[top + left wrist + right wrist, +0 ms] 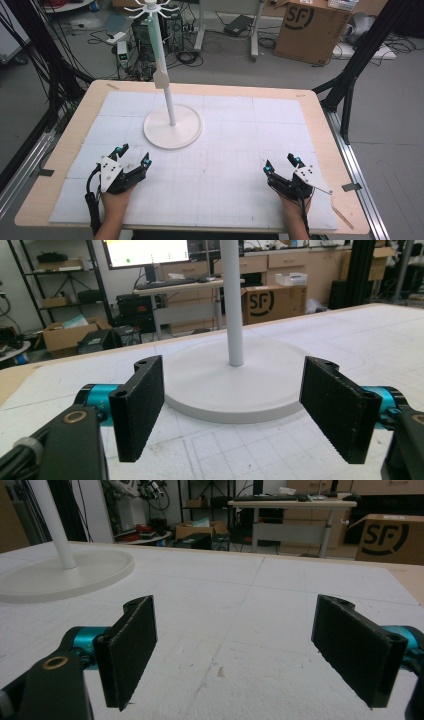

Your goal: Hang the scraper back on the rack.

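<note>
1. Broadly: bench [90, 105] covered by white gridded mat [225, 150].
2. White stand [172, 127] upright, toward far left of mat.
3. Left hand-held gripper [133, 155], jaws apart, empty.
4. Right hand-held gripper [281, 164], jaws apart, empty.

1. A brown cardboard box [311, 30] on the floor beyond the table is showing a black "SF" logo.
2. The monitor's [145, 251] text is staying too blurred to read.
</note>
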